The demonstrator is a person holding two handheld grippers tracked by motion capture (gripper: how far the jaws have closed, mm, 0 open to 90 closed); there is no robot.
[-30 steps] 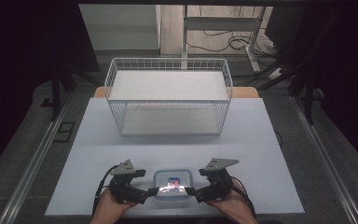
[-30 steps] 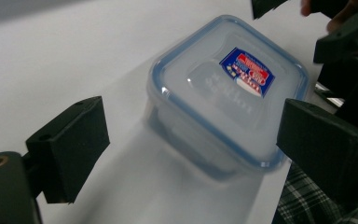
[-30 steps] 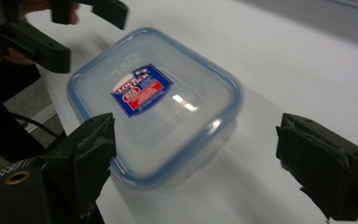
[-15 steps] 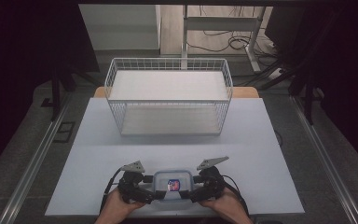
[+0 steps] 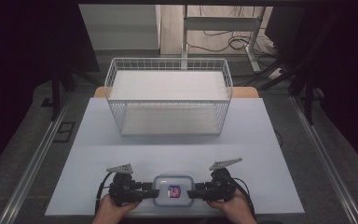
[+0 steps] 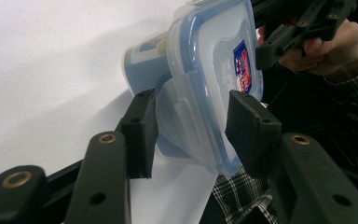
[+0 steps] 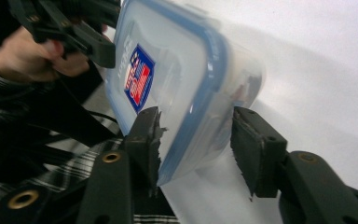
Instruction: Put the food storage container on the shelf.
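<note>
On the white counter point(image 5: 121, 149), near edge, left gripper point(image 5: 145, 192) and right gripper point(image 5: 196, 192) are bracketing a lidded container point(image 5: 173, 190), fingers spread, not yet clenched; closing both evenly should avoid tilting.

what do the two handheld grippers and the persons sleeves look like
Both the left gripper and the right gripper are black, with brass-coloured pivot pins, flat dark pads, a grey triangular plate on top and a black cable. The sleeve is checked.

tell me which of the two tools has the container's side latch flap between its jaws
The left tool: its jaws straddle the hanging clear latch flap of the blue-rimmed clear plastic container. The right tool straddles the opposite lid edge, where no flap is visible.
</note>
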